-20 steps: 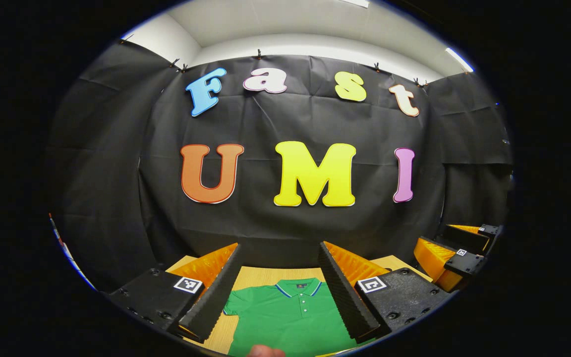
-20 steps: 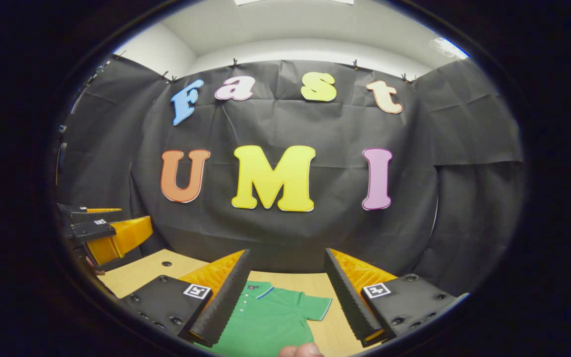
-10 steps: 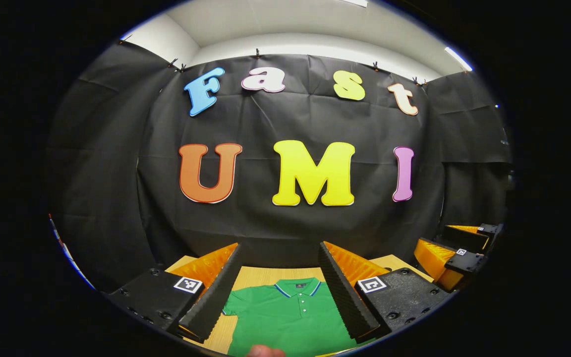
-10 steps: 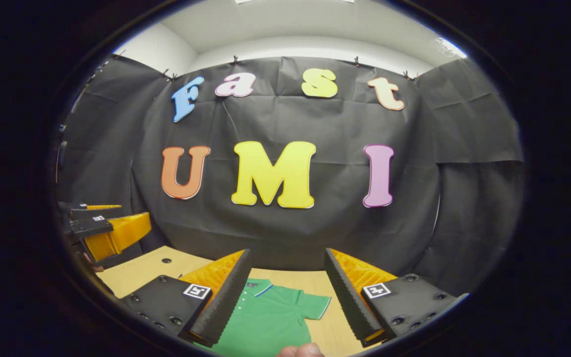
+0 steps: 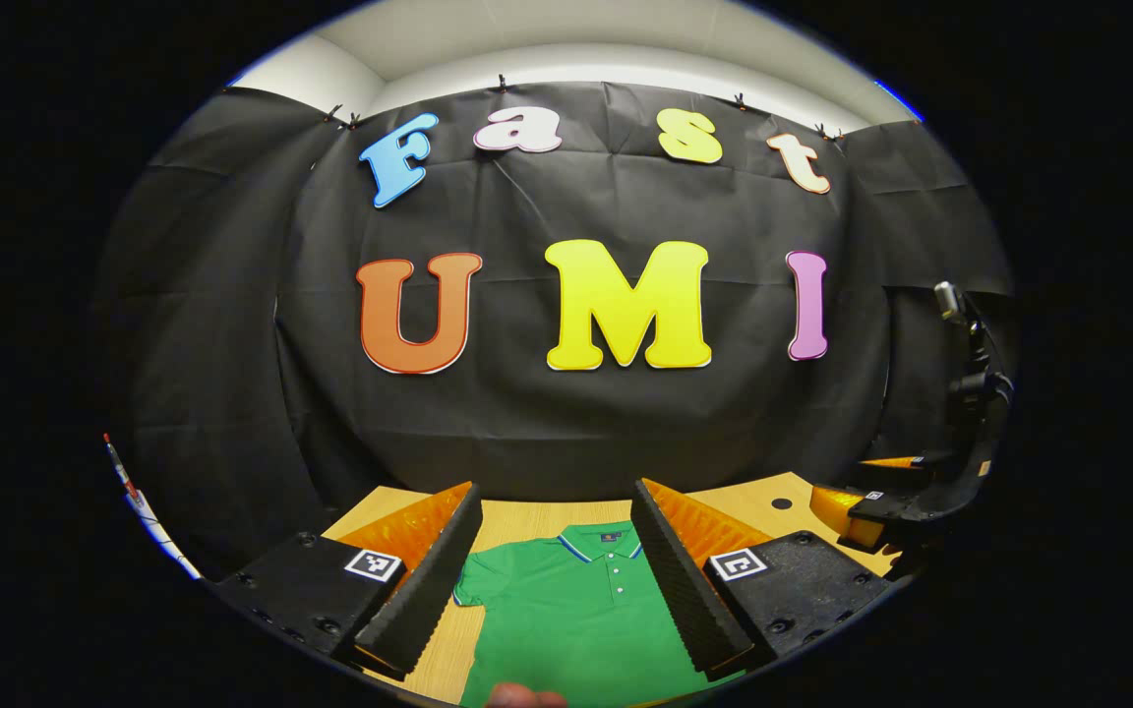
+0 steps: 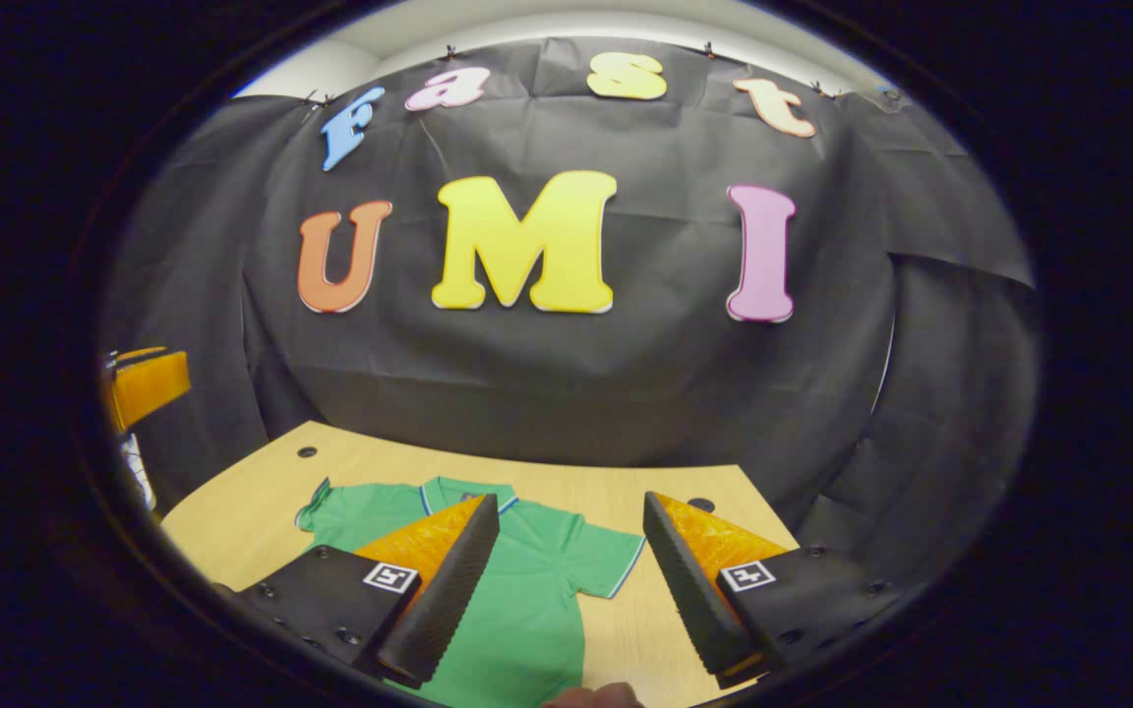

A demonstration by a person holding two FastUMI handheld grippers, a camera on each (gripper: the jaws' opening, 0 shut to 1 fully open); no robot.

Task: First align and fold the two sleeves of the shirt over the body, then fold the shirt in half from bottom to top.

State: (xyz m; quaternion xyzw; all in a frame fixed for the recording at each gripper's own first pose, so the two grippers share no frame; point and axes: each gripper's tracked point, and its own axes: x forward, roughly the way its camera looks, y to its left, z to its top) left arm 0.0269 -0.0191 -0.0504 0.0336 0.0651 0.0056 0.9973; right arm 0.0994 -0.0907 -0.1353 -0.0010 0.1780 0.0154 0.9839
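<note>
Both grippers (image 5: 557,570) (image 6: 571,580) agape above shirt (image 6: 537,590), seemingly flat.

The shirt (image 5: 566,615) looked like a soft, matt knit cloth, smooth and flat, with a ribbed-looking collar (image 5: 604,542) at its far end. Under the shirt, the table (image 6: 262,501) showed pale wood grain with a smooth, faintly satin finish. Behind the table hung the wall cloth (image 6: 566,383), a matt, creased fabric. Over the shirt, the left gripper (image 5: 555,565) had fingers (image 5: 424,590) faced with ridged, rough, foam-like matt pads, backed by ribbed plastic with a slight sheen; the right gripper (image 6: 571,580) looked the same.
</note>
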